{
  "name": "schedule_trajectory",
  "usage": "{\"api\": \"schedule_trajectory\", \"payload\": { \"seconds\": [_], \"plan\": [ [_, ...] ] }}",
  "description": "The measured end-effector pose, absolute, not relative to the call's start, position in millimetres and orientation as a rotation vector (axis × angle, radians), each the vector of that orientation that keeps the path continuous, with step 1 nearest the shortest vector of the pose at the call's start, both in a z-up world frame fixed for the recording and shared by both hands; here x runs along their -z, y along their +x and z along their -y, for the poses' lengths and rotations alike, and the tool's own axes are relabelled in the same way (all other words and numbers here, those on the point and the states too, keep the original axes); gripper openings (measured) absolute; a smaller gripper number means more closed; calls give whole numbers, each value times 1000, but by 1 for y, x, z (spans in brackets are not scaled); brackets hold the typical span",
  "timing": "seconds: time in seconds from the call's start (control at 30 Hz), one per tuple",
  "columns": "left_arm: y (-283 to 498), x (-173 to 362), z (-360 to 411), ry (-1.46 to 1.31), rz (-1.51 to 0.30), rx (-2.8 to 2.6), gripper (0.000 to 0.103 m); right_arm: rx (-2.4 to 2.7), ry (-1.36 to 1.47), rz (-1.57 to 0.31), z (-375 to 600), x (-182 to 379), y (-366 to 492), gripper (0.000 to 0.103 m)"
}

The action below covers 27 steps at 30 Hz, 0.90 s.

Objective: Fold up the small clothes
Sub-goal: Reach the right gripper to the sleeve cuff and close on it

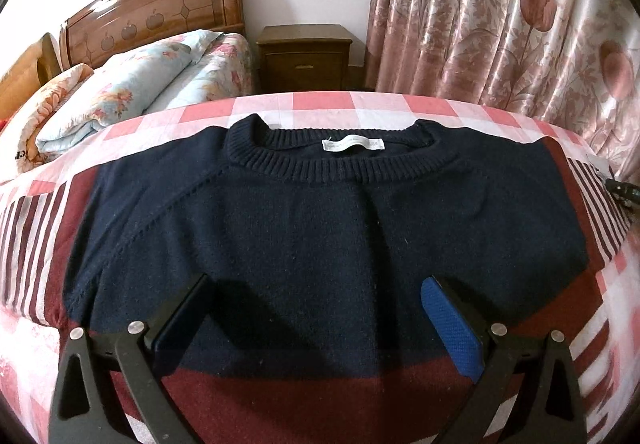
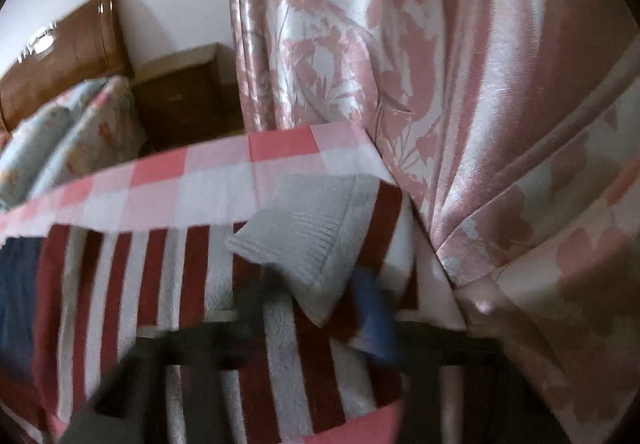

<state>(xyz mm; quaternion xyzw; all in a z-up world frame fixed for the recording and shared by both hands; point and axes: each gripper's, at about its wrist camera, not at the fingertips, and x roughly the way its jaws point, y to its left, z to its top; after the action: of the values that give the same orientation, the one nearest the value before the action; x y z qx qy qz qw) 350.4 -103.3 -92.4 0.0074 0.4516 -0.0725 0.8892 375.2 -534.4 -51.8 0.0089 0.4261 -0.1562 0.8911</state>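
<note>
A small knit sweater (image 1: 320, 228) lies flat on the pink checked cloth (image 1: 320, 107), collar away from me: navy body, dark red band, red-and-white striped sleeves (image 1: 32, 244). My left gripper (image 1: 316, 308) is open above the sweater's lower body, holding nothing. In the right wrist view, which is blurred, my right gripper (image 2: 320, 300) closes on the grey ribbed cuff (image 2: 304, 236) of the striped right sleeve (image 2: 192, 284), with a blue pad (image 2: 376, 324) right of the cuff. The right gripper's tip also shows in the left wrist view (image 1: 624, 191), at the sweater's right edge.
A bed with folded floral quilts (image 1: 120, 91) and a wooden headboard (image 1: 160, 3) stands at the back left. A wooden nightstand (image 1: 308, 59) is behind the table. Pink floral curtains (image 1: 500, 23) hang close along the right side, also in the right wrist view (image 2: 480, 83).
</note>
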Motion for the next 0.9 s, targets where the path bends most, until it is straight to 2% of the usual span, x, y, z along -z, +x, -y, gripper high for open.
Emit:
{"api": "schedule_trajectory", "payload": {
  "seconds": [0.1, 0.27, 0.37, 0.43, 0.47, 0.5, 0.73, 0.77, 0.83, 0.87, 0.9],
  "plan": [
    [351, 94, 102, 18, -934, 142, 103, 222, 90, -789, 525, 34, 353, 4],
    [351, 92, 103, 15, -937, 134, 103, 30, 100, -645, 467, 4, 299, 4],
    [351, 93, 102, 14, -937, 132, 103, 99, -130, -628, 430, 1, 291, 5],
    [352, 93, 102, 8, -942, 124, 103, 127, -173, -683, 433, 6, 305, 35],
    [353, 93, 101, 0, -945, 118, 103, 134, -153, -728, 440, 10, 316, 65],
    [354, 92, 100, -19, -952, 108, 103, 155, -129, -766, 450, 14, 329, 72],
    [354, 92, 104, 13, -958, 122, 103, 337, -109, -949, 521, 58, 386, 72],
    [354, 92, 103, 14, -957, 121, 103, 336, -82, -947, 529, 62, 388, 75],
    [353, 93, 103, 13, -954, 120, 103, 308, -10, -917, 542, 63, 386, 72],
    [352, 94, 103, 16, -953, 120, 103, 304, 0, -895, 543, 62, 383, 46],
    [352, 94, 102, 16, -952, 121, 103, 300, -11, -875, 541, 60, 379, 10]
  ]
}}
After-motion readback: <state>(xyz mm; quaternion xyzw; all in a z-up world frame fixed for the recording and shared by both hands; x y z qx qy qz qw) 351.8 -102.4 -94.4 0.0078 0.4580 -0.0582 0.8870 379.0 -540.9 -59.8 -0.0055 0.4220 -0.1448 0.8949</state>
